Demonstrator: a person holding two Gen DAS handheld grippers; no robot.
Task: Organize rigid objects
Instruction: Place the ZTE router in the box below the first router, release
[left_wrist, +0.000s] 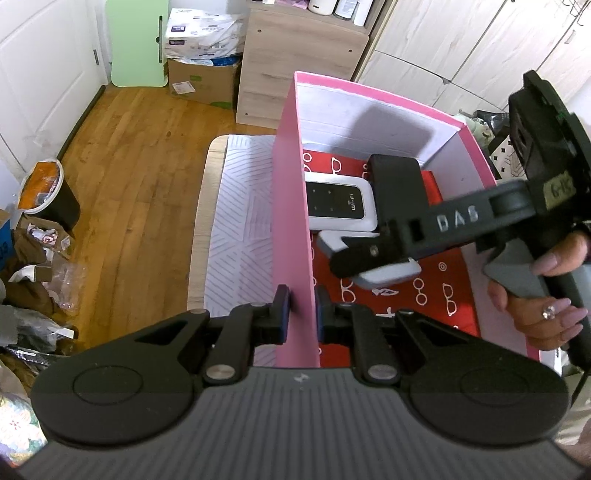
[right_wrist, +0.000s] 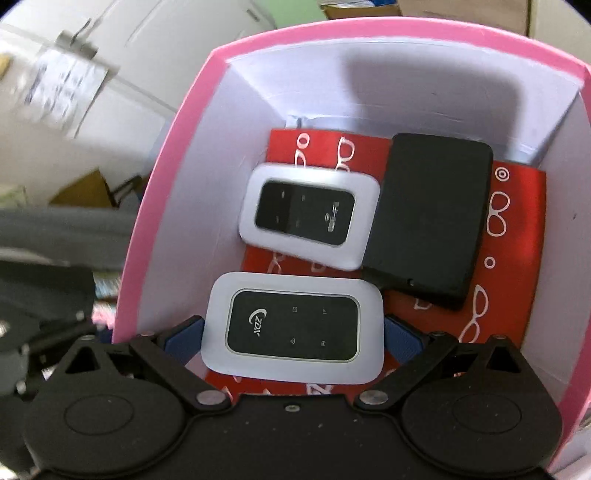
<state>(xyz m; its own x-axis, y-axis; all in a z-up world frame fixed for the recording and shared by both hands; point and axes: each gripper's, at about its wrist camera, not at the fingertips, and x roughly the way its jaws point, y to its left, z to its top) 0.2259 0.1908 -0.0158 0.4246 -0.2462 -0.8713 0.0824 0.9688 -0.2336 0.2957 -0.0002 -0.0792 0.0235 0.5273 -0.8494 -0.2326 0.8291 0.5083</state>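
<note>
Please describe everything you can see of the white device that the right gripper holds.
The white device is a flat pocket router, a rounded rectangle in glossy white plastic with a black panel bearing a logo and small icons. It lies face up between the blue pads of the right gripper, low inside the pink box, over the red patterned lining, close beside a similar white router.

A pink box (right_wrist: 155, 206) with white inner walls stands open, its floor lined with red paper printed with white eyeglasses. Inside, a white router with a black "Wi-Fi" face (right_wrist: 308, 216) lies flat near the far wall. Just right of it, touching, lies a flat black device (right_wrist: 430, 218). Nearer than both, a second white router marked "ZDX" (right_wrist: 293, 328) sits between blue tool pads (right_wrist: 184, 338).
</note>
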